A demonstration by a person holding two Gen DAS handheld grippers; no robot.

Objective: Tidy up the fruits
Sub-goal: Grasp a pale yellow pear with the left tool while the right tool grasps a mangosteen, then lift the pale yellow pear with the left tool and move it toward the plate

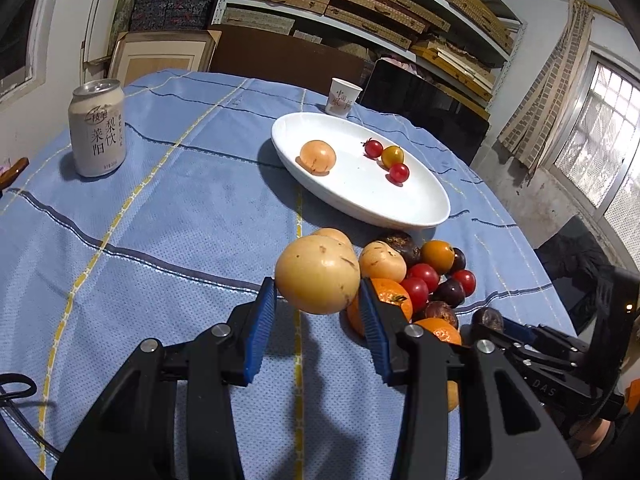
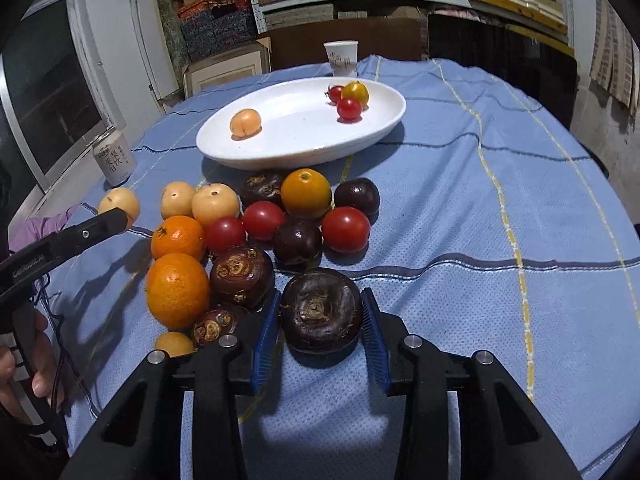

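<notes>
My left gripper (image 1: 318,286) is shut on a pale yellow round fruit (image 1: 317,274), its blue pads pressing both sides; in the right wrist view this gripper (image 2: 120,212) enters from the left. My right gripper (image 2: 321,296) is shut on a dark brown water chestnut (image 2: 321,312) that rests on the cloth. A white oval plate (image 1: 400,210) behind the pile holds a pale orange fruit (image 1: 318,155) and three cherry tomatoes (image 1: 390,160). The loose pile (image 2: 264,220) of oranges, red tomatoes, yellow fruits and dark fruits lies between the plate and the grippers.
A drink can (image 1: 97,128) stands at the table's far left and a paper cup (image 1: 344,97) behind the plate. The blue striped cloth (image 1: 160,240) covers the round table. A person's hand (image 2: 24,380) holds the left gripper's handle. Shelves of boxes line the back wall.
</notes>
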